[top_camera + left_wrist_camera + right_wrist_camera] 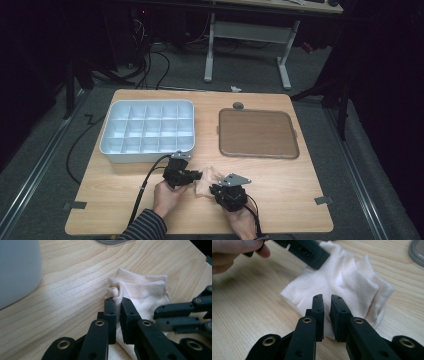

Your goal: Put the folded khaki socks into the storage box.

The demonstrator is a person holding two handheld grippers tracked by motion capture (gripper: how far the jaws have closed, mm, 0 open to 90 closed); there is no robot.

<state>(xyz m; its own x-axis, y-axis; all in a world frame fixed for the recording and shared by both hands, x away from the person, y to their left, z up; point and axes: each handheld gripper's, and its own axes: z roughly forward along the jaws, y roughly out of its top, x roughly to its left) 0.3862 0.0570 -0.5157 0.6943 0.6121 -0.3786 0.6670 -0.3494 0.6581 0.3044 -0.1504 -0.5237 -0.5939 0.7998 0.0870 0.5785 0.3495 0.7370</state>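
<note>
A pale pink sock (207, 179) lies crumpled on the wooden table near its front edge, between my two grippers. My left gripper (198, 176) comes at it from the left. In the left gripper view the jaws (117, 300) are shut on a bunched fold near the ribbed cuff of the sock (142, 287), and the right gripper (180, 315) shows at the right. My right gripper (215, 189) sits at the sock's near side. In the right gripper view its jaws (327, 297) pinch the near edge of the sock (347, 277), with the left gripper (308, 251) on the far corner.
A white compartment tray (147, 154) stands at the back left, close behind the left hand. A brown flat tray (257, 134) lies at the back right, with a small grey round disc (238, 105) behind it. A hand (232, 252) holds the left gripper.
</note>
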